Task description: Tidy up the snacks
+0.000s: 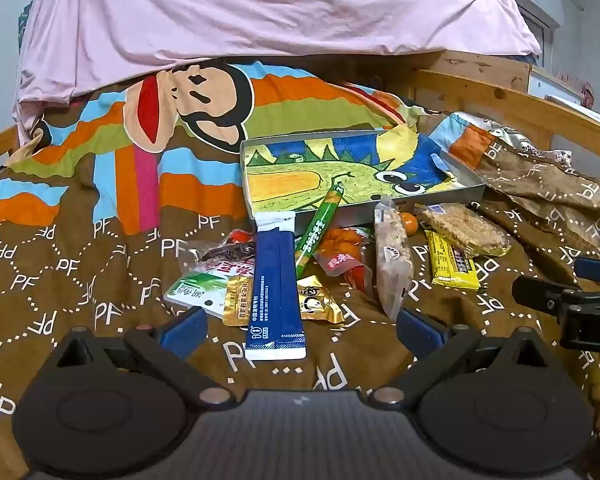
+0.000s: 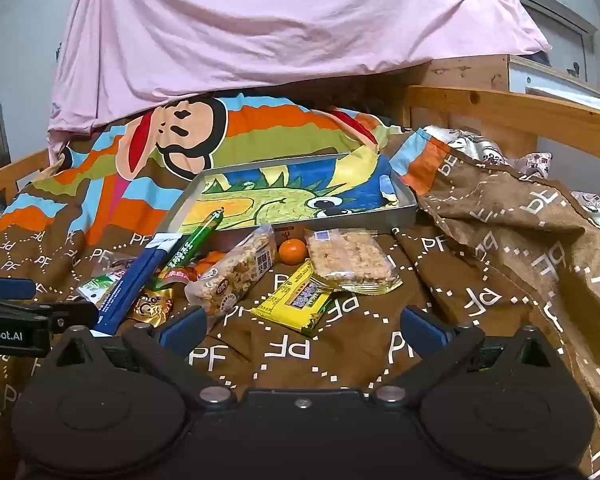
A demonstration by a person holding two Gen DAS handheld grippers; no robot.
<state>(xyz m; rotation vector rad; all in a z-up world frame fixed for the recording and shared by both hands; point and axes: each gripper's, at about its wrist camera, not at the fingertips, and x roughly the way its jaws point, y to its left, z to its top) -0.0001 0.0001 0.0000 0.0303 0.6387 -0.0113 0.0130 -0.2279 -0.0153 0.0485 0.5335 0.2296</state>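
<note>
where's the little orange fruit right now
The orange fruit sits on the brown bedspread just in front of the tray, between the nut bar packet and the crispy rice bar, centre of the right wrist view.

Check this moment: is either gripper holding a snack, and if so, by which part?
Nothing is held. The left gripper and the right gripper are both wide open above the bedspread, short of the snack pile.

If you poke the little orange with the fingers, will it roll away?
Probably a bit. The little orange looks round and smooth, so a nudge could set it rolling. But it sits on a soft brown blanket, tucked between a nut bar packet and the tray, so it likely won't go far. It looks firm, not floppy.
</note>
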